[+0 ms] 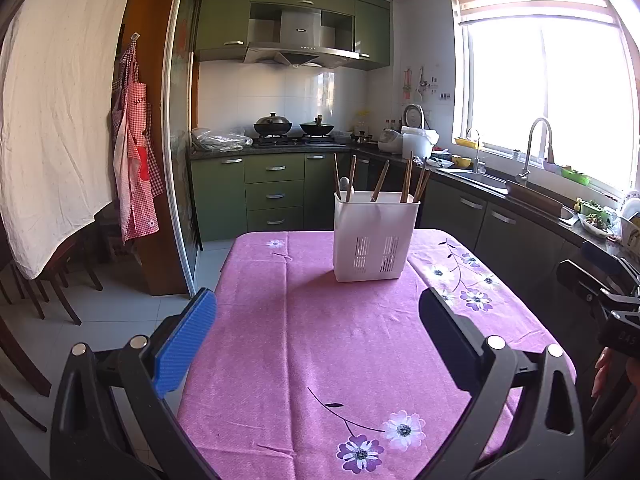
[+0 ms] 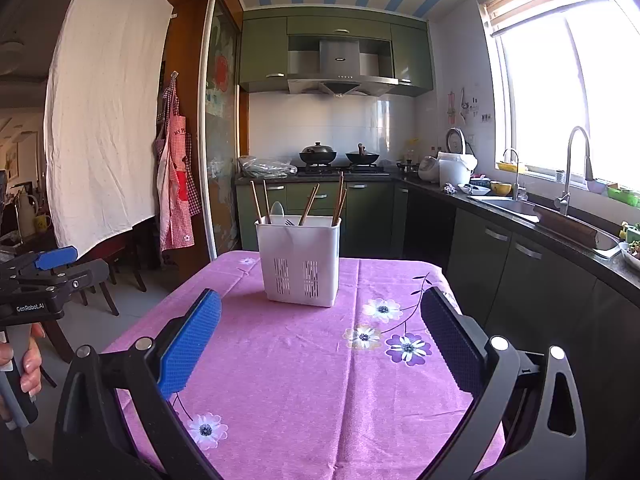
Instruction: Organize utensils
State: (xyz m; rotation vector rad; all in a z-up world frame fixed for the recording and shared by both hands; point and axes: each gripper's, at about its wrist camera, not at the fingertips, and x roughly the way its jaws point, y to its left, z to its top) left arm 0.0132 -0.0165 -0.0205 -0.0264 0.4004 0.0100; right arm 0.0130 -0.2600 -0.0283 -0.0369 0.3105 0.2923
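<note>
White slotted caddy [image 2: 298, 260] crammed with leaning chopsticks [image 2: 308, 204]; both grippers, left [image 1: 318, 332] and right [image 2: 320, 334], spread wide and empty; careless reach-in liable to tip it.

You see a matt, finely textured pink cloth [image 1: 340, 340] over the desk. At centre frame the white utensil holder [image 1: 375, 236] looks like smooth plastic with slotted walls; its chopsticks [image 1: 380, 181] look wooden. Each claw's blue pad [image 2: 191, 343] is ribbed, its black frame semi-matt.
</note>
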